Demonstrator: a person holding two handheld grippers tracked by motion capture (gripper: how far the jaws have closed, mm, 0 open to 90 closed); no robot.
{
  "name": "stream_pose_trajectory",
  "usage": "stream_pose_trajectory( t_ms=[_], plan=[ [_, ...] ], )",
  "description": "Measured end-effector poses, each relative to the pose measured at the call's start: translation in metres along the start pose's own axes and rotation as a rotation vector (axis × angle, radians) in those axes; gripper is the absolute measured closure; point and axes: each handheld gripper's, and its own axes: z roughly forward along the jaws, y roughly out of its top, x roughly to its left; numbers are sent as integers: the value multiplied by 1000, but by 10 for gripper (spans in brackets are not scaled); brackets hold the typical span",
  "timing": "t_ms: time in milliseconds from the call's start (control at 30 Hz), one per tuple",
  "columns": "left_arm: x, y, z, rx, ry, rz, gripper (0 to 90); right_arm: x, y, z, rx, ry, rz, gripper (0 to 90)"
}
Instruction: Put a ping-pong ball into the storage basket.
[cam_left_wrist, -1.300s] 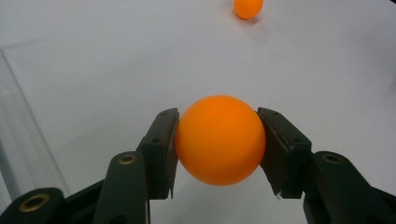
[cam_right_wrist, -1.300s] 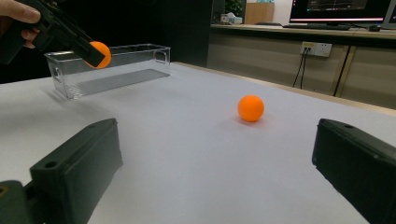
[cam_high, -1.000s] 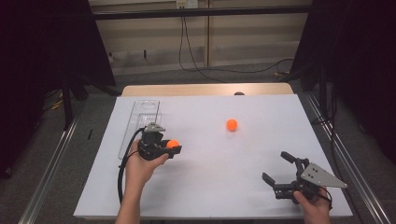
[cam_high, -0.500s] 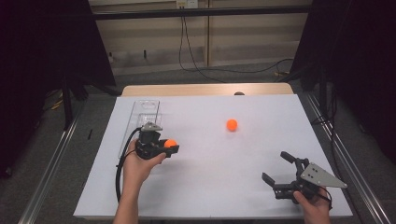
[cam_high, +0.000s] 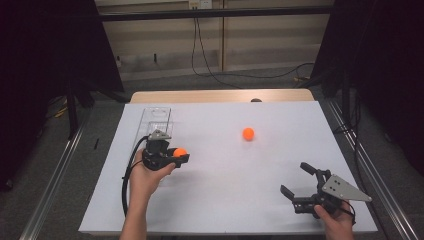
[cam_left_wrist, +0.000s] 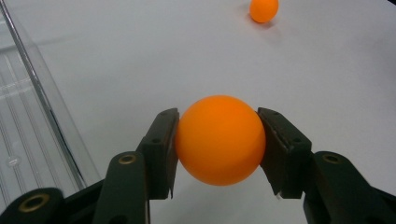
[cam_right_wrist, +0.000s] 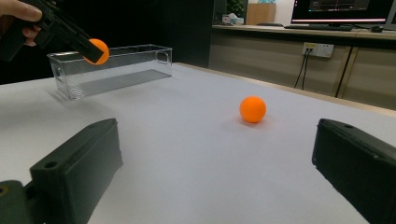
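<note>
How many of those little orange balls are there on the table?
2. One orange ball is clamped in the left gripper, held up beside the clear bin. The other ball lies loose on the white table, farther out toward the middle. None seems hidden.

No readable text, label, brand, number or sign anywhere on the table or beyond.

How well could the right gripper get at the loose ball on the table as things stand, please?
Probably yes: the right gripper has its jaws open and empty, and the bare table lies between it and the loose ball, with nothing in the way.
</note>
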Motion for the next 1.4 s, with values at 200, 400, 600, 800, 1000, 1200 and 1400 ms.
stream_pose_trajectory(
  t_ms=[200, 400, 600, 800, 1000, 1200, 1400],
  plan=[
    [0, 1, -1, -1, 4, 5, 506, 0, 0, 0, -2, -1, 3, 9],
    [3, 1, -5, -12, 12, -2, 507, 0, 0, 0, -1, 0, 1, 9],
    [7, 0, -10, -17, 28, -5, 507, 0, 0, 0, 1, 0, 1, 9],
    [9, 0, -13, -26, 44, -10, 507, 0, 0, 0, 1, 0, 0, 9],
    [11, -1, -14, -27, 53, -12, 507, 0, 0, 0, 1, 0, -1, 9],
    [14, -2, -15, -25, 64, -11, 507, 0, 0, 0, 1, 1, -1, 9],
    [16, -2, -17, -23, 73, -11, 507, 0, 0, 0, 1, 2, -2, 10]
  ],
)
